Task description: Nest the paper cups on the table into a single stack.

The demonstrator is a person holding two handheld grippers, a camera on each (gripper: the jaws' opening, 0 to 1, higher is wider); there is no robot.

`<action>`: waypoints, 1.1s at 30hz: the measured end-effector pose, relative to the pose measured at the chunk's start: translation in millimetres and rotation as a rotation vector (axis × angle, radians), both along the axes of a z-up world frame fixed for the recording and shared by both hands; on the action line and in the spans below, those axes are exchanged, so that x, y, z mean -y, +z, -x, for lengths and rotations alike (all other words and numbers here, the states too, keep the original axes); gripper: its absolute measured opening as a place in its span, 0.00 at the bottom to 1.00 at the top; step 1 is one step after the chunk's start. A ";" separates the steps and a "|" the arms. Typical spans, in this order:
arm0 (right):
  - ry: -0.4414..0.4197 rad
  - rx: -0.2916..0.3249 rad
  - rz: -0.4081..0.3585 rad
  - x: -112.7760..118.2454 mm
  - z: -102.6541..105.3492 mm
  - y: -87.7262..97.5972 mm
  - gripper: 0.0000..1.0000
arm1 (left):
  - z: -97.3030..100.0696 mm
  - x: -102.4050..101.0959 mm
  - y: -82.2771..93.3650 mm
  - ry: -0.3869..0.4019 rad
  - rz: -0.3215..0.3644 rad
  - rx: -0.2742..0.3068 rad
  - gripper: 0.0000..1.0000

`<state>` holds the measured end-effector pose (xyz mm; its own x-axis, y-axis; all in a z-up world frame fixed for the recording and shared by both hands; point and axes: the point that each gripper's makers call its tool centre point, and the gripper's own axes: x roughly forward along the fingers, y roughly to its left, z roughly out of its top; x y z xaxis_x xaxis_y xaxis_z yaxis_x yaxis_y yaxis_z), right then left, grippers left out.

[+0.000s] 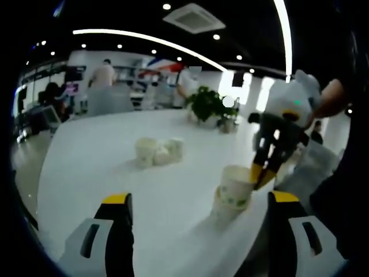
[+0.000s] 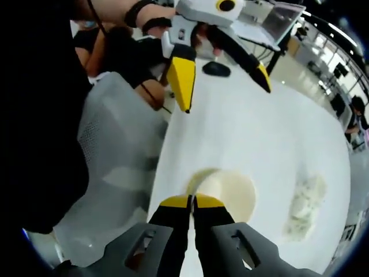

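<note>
The left gripper (image 1: 199,202) has two broad jaws, black on their inner faces with pale grey shells outside, each shell cut by a dark slot below the tip. Its fingertips (image 1: 117,199) are capped in yellow. The right gripper (image 2: 192,201) is built alike: black fingers, yellow tips, grey slotted shells just behind them. Seen from the left gripper view, its body behind the fingers is a white housing with a small green light. The hand (image 2: 124,14) behind the left gripper's fingers wears a black wrist strap and dark sleeve.
</note>
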<state>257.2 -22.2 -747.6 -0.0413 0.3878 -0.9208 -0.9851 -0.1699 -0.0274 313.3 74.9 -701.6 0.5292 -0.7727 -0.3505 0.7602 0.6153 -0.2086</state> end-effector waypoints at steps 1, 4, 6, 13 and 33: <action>0.002 0.001 0.001 0.0 -0.2 -0.7 0.00 | -0.4 -0.1 -0.2 0.000 0.000 0.000 0.95; -0.013 -0.012 0.008 0.0 -1.2 -3.0 0.00 | -2.0 -0.2 1.3 0.005 0.012 -0.003 0.95; -0.016 -0.014 0.011 0.1 -1.2 -3.9 0.00 | -3.1 -1.0 2.6 0.009 0.018 0.001 0.94; -0.016 -0.027 0.013 0.6 -1.1 -6.4 0.01 | -3.4 -2.1 0.5 0.006 0.008 -0.003 0.94; -0.034 -0.061 0.010 3.6 3.0 -11.7 0.08 | -1.8 -0.3 -0.6 0.006 0.008 -0.003 0.94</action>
<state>254.2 -25.8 -759.3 -0.0838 0.3806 -0.9209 -0.9901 -0.1359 0.0340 315.0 75.3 -702.2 0.5328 -0.7721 -0.3464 0.7557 0.6183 -0.2159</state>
